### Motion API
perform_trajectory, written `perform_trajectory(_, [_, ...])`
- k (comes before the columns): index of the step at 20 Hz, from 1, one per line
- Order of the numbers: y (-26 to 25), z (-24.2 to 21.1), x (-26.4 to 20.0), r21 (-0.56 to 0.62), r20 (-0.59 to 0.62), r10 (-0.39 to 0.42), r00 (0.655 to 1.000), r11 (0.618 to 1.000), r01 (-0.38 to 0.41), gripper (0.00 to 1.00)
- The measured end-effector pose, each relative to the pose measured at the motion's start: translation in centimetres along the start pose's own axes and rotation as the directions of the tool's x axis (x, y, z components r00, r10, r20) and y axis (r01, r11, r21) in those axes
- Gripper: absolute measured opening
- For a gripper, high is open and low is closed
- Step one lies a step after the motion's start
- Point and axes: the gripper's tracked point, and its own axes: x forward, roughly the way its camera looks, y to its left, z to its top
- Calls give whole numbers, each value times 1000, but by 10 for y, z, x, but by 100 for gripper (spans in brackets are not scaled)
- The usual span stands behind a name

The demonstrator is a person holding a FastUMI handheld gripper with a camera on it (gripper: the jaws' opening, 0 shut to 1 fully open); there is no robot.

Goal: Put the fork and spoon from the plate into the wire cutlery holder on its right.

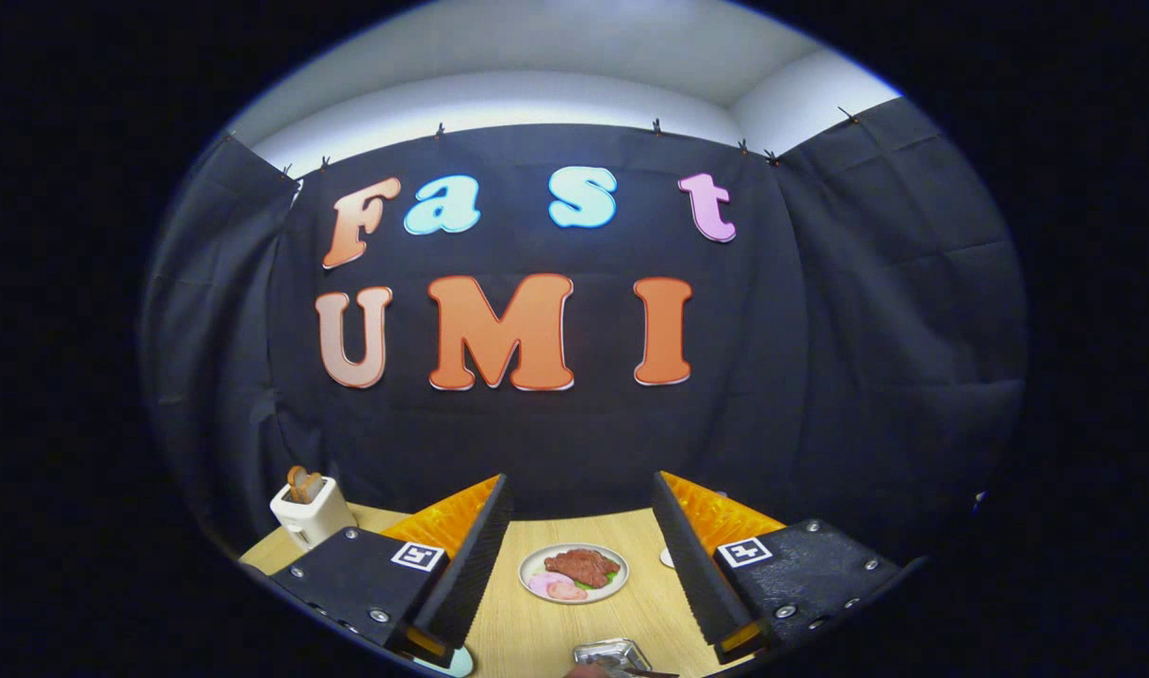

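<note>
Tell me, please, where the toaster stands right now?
In the gripper view, the toaster stands on the wooden table by the black cloth wall, beyond the left finger of the open tongs, left of the plate of food.

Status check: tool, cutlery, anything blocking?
Tool open, holding nothing. Fork and spoon: cannot tell. Plate of food on the table between the fingers. Toaster off to the side.

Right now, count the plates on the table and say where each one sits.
1 certain: the plate of food on the table, ahead between the open gripper's fingers. A pale rim past the right finger may be another; the fingers hide much.
</note>
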Motion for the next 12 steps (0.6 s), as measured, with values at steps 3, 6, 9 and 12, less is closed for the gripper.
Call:
perform_trajectory(3, [27,-9,-3,-1,-8,39,999,999,-39,97])
perform_trajectory(6, [67,-22,-6,7,-43,88,995,996,-87,97])
perform_trajectory(9, [110,-23,-9,-16,-45,147,988,989,-148,97])
perform_trajectory(12, [151,-40,-11,-23,-95,212,973,976,-215,97])
